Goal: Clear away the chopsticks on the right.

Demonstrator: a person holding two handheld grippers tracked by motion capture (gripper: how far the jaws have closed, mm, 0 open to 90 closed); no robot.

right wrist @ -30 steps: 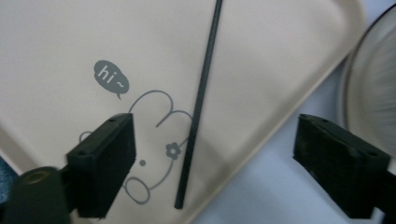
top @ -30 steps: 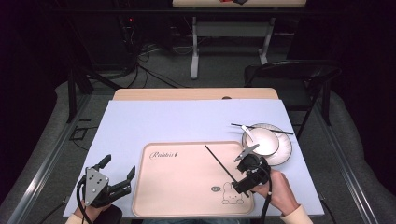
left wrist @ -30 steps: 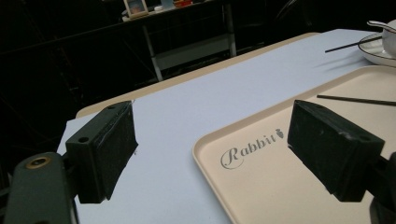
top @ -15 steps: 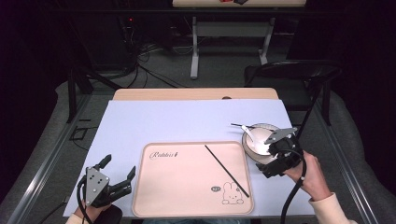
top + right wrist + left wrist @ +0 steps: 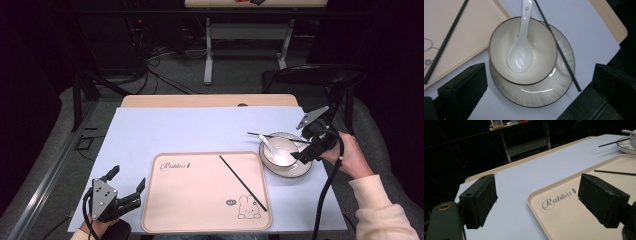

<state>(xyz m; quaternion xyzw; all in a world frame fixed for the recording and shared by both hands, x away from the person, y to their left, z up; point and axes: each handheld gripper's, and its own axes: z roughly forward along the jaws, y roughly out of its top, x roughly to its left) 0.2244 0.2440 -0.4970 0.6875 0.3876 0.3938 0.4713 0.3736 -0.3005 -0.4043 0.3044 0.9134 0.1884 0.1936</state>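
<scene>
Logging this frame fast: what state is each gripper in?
Left gripper: open, holding nothing, beside the tray.
Right gripper: open, empty, over the bowl.

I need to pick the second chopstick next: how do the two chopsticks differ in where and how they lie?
The tray chopstick lies flat, diagonally on the tray. The plate chopstick rests across the plate's rim beside the bowl, one end raised off the table. Both are thin, dark and ungripped.

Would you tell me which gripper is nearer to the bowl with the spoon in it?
Right. The right gripper hovers open at the bowl; the left gripper sits across the tray.
</scene>
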